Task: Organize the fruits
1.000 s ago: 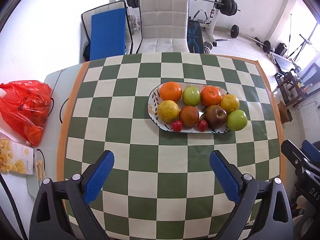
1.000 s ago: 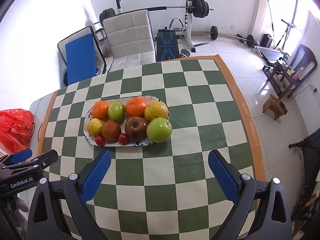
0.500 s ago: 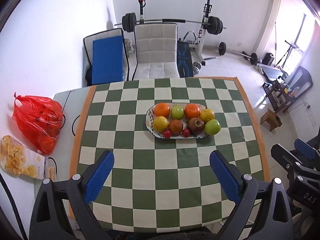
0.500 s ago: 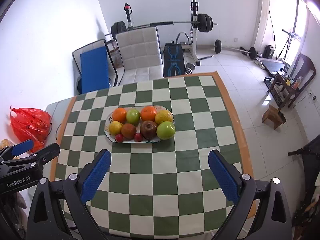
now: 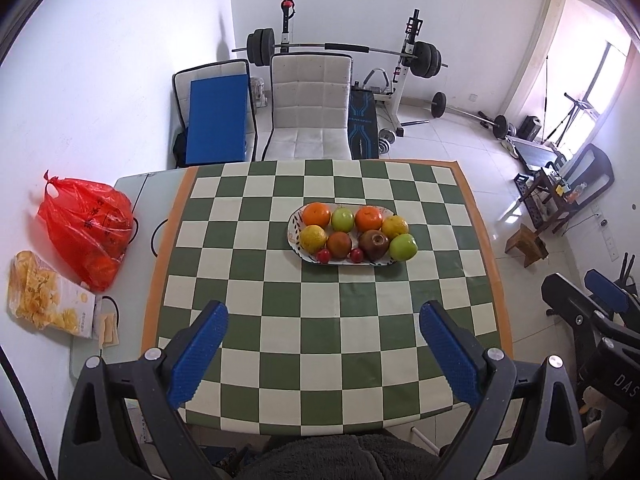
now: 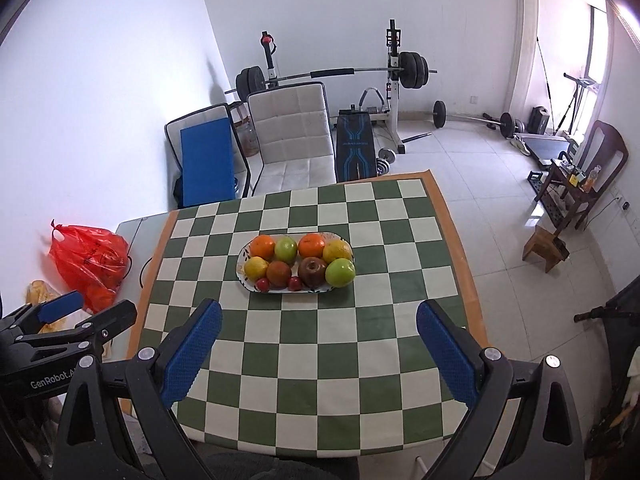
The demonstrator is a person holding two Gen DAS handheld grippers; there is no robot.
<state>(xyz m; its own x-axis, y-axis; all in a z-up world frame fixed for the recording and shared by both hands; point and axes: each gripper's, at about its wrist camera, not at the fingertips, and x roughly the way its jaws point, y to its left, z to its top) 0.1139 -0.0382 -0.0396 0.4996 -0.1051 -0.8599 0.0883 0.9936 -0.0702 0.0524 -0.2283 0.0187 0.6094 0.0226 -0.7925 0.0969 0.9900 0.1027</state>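
An oval patterned plate (image 5: 294,236) (image 6: 241,266) sits in the middle of the checkered table (image 5: 320,320) (image 6: 320,340). It carries several fruits: oranges (image 5: 316,214), green apples (image 5: 403,247) (image 6: 340,272), a dark red apple (image 5: 374,243) (image 6: 312,271), yellow citrus (image 5: 313,238) and small red fruits (image 5: 323,255). My left gripper (image 5: 323,344) is open, held high above the table's near edge, far back from the plate. My right gripper (image 6: 318,342) is open too, equally far back and empty.
A red plastic bag (image 5: 86,226) (image 6: 90,262) and a yellow snack packet (image 5: 44,298) lie on the grey surface left of the table. A white chair (image 5: 310,108) stands behind the table, with a blue mat (image 5: 216,120) and weight bench (image 5: 362,124) beyond.
Both grippers have pulled up and back from the plate, so the fruit looks smaller and the whole table now shows. Both stay open and empty.
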